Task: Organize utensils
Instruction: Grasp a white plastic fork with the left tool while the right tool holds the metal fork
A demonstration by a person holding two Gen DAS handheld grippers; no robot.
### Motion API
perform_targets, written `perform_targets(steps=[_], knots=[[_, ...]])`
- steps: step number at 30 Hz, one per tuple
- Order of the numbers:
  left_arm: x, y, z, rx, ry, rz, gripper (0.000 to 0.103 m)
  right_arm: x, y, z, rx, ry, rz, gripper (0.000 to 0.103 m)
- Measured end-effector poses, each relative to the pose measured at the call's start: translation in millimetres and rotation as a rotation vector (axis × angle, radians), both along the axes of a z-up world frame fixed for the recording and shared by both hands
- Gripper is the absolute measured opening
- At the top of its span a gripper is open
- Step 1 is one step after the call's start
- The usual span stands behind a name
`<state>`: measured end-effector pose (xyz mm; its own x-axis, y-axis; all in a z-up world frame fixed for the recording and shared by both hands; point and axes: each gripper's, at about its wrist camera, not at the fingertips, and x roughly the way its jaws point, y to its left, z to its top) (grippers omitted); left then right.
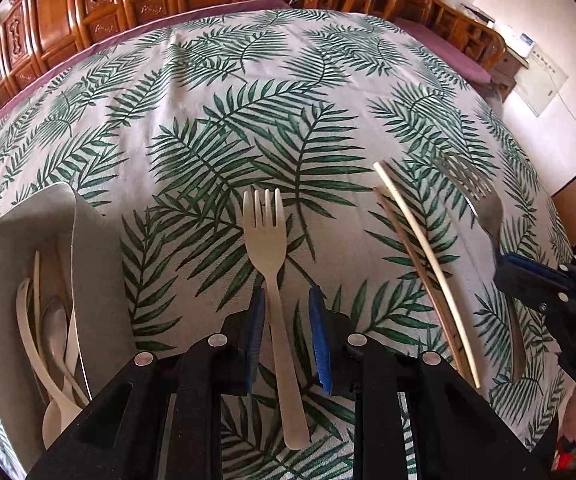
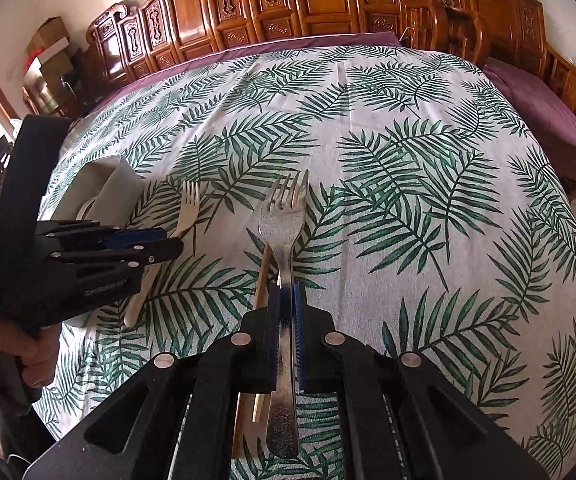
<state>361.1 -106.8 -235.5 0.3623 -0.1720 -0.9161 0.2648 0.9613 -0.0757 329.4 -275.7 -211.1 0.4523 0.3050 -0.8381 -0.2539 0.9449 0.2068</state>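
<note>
A cream plastic fork [image 1: 272, 280] lies on the leaf-print tablecloth, its handle between the blue pads of my open left gripper [image 1: 286, 312]. It also shows in the right wrist view [image 2: 186, 216]. My right gripper [image 2: 287, 292] is shut on a metal fork [image 2: 284, 236] by its handle, tines pointing away; it also shows at the right of the left wrist view [image 1: 483, 200]. Two chopsticks [image 1: 427, 264] lie between the two forks. A grey organizer tray [image 1: 100, 264] at the left holds cream and metal spoons [image 1: 54, 328].
The tablecloth [image 2: 407, 184] covers a round table with a purple edge. Carved wooden cabinets [image 2: 288, 4] and chairs [image 2: 447, 28] stand behind it. A purple-cushioned bench [image 2: 539, 108] is at the right. The tray also shows in the right wrist view [image 2: 116, 188].
</note>
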Motion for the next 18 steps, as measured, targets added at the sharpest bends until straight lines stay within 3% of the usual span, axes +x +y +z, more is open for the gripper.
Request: perform_targets(steps=[9, 12, 18], knots=[[4.5, 1.6, -4.5, -0.001, 0.010, 0.014, 0.018, -3.3, 0.6, 2.4, -0.004, -0.005, 0.004, 0.008], [4.6, 0.9, -5.2, 0.024, -0.001, 0.013, 0.007, -3.9, 0.6, 2.6, -0.005, -0.003, 0.004, 0.008], [1.4, 5.5, -2.9, 0.021, 0.000, 0.013, 0.006, -8.8, 1.4, 7.8, -0.009, -0.009, 0.004, 0.008]])
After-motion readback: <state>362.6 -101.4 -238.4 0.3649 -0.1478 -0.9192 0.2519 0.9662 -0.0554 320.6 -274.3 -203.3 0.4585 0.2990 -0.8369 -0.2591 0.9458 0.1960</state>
